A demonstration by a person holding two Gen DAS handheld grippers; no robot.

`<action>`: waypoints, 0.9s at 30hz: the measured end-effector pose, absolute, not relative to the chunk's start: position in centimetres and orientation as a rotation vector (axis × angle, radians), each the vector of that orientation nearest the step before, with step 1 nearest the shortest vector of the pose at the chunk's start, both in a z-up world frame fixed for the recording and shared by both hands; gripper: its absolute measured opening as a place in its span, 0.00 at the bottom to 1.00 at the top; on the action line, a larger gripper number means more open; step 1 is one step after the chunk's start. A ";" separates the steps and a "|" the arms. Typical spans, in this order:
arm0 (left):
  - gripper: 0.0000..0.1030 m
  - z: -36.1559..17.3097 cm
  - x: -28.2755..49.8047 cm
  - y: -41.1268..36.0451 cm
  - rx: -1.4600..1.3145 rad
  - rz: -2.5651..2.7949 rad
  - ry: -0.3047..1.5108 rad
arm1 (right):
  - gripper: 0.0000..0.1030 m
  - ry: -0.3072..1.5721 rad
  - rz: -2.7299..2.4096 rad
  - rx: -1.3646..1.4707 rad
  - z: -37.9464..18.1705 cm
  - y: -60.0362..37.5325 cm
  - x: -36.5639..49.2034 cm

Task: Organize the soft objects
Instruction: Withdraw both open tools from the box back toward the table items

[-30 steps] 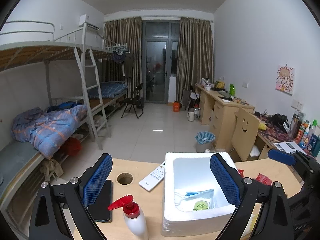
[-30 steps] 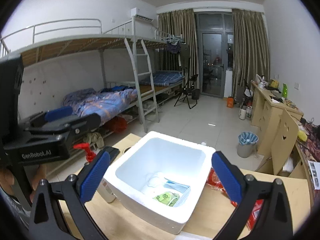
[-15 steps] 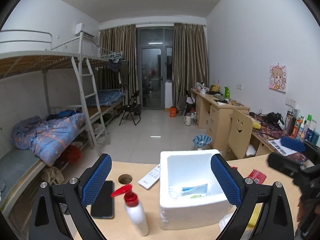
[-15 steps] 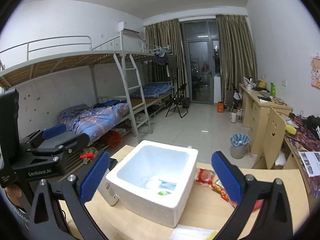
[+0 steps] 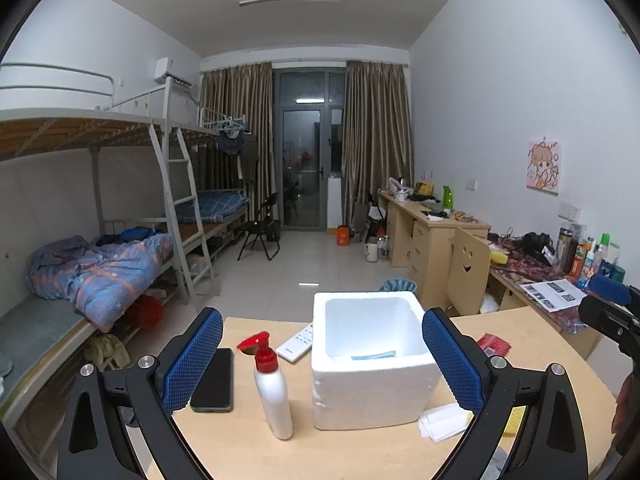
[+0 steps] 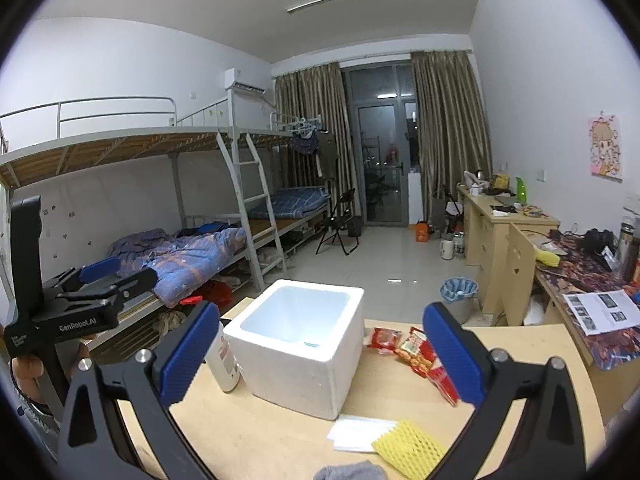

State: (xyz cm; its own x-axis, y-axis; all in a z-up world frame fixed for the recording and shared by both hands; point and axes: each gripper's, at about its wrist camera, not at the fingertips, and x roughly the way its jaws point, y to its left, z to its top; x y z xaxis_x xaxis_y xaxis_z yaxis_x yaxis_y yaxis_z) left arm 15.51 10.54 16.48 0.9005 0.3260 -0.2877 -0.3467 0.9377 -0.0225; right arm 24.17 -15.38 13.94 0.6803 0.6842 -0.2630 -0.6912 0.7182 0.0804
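Note:
A white foam box (image 5: 372, 356) (image 6: 300, 340) stands on the wooden table; a blue face mask (image 5: 374, 355) shows inside it. My left gripper (image 5: 320, 360) is open and empty, held back from the box. My right gripper (image 6: 320, 354) is open and empty too, above the table's near edge. Near that edge lie a yellow foam net (image 6: 408, 450), a white flat packet (image 6: 360, 432) (image 5: 442, 422) and a grey cloth (image 6: 348, 472). Red snack packets (image 6: 404, 346) (image 5: 494, 344) lie right of the box.
A white pump bottle with a red head (image 5: 272, 388) (image 6: 224, 360), a black phone (image 5: 214, 380) and a white remote (image 5: 296, 344) lie left of the box. A hand (image 6: 24, 364) holds the left gripper's handle. A bunk bed (image 5: 100, 264) and desks (image 5: 432, 236) line the room.
Both grippers have pulled back and risen from over the box, so the box looks smaller and the near table edge with the net, packet and cloth has come into view.

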 end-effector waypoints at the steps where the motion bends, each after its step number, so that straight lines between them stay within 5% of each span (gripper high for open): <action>1: 1.00 16.4 15.2 10.4 -0.077 0.348 0.279 | 1.00 0.281 0.769 -0.025 13.9 -15.7 23.9; 27: 1.00 9.1 8.0 5.2 -0.100 0.213 0.204 | 1.00 0.278 0.714 0.018 6.4 -21.1 19.0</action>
State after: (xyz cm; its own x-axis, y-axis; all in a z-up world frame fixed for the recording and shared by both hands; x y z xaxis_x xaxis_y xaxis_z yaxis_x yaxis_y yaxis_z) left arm 7.98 5.22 9.09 0.9569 0.1992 -0.2115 -0.2195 0.9726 -0.0770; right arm 19.04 -21.09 6.38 0.7206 0.6485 -0.2454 -0.6438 0.7571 0.1104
